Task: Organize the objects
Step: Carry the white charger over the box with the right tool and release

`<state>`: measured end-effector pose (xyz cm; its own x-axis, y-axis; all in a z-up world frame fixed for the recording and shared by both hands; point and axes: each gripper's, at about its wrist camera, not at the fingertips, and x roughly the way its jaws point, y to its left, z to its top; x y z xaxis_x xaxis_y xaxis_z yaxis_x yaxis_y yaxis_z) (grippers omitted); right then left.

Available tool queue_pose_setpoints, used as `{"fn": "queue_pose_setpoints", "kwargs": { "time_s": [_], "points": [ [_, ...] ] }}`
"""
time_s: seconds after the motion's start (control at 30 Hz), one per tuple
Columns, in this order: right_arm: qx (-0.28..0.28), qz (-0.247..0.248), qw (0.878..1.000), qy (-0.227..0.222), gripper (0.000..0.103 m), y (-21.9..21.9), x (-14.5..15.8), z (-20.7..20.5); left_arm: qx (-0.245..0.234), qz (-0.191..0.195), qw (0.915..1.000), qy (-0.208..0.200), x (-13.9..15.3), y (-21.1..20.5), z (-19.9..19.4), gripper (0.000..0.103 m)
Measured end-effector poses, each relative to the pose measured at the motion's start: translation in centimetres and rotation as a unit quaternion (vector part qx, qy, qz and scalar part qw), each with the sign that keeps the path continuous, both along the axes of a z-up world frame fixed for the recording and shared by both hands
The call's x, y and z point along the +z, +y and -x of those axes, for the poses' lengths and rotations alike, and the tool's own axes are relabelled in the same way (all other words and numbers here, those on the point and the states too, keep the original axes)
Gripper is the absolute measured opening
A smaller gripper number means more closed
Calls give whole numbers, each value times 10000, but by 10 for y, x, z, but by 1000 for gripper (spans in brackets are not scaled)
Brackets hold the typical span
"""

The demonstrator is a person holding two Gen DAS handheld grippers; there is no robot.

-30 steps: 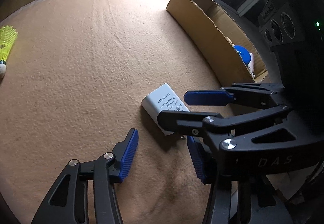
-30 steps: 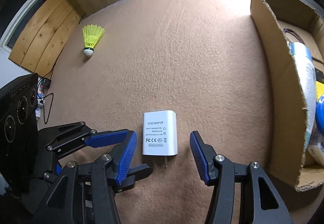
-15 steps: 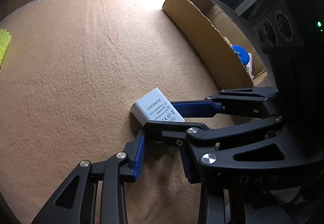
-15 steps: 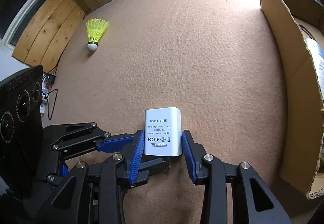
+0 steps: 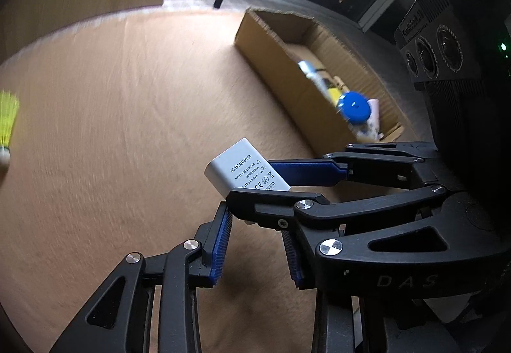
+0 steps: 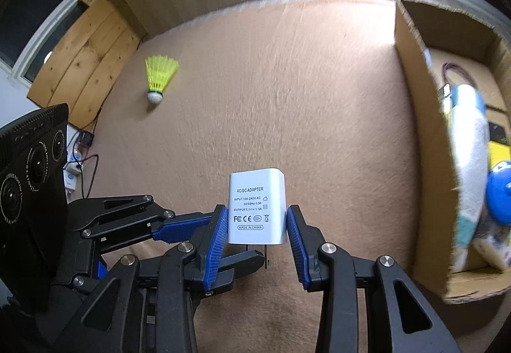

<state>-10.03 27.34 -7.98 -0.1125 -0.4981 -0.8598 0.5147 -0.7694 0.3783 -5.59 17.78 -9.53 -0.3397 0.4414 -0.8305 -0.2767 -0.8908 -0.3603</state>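
Note:
A white AC/DC adapter [image 6: 255,190] hangs above the tan cloth, plug prongs pointing back toward the camera. My right gripper [image 6: 255,213] is shut on its two sides. In the left wrist view the adapter [image 5: 246,171] sticks out past the right gripper's blue pads [image 5: 306,172]. My left gripper [image 5: 255,222] comes in from the left with its jaws narrowed. The right gripper's near finger and the adapter's plug end lie at the left gripper's tips. That finger hides whether the left pads press on anything.
A yellow shuttlecock [image 6: 159,78] lies far left on the cloth. An open cardboard box [image 6: 415,116] stands along the right side. It holds a blue cap [image 6: 499,193], a white roll [image 6: 469,155] and other small items. The cloth [image 6: 287,81] ends at wooden boards behind.
The right jaws closed onto the adapter and lifted it off the cloth. The left jaws narrowed. Both grippers rose, so more of the box's inside shows.

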Motion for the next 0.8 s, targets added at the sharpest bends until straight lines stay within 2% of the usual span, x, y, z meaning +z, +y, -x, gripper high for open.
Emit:
{"fn": "queue_pose_setpoints", "kwargs": {
  "time_s": [0.27,0.37,0.8],
  "points": [
    [-347,150,9984,409,35,33,36,24,-281,49,9987,415,41,22,17,33],
    [-482,164,9973,521,35,48,45,35,-410,70,9978,523,50,42,30,33],
    [-1132,81,9913,660,35,117,43,76,-746,-88,9959,504,46,119,90,32]
  ]
}}
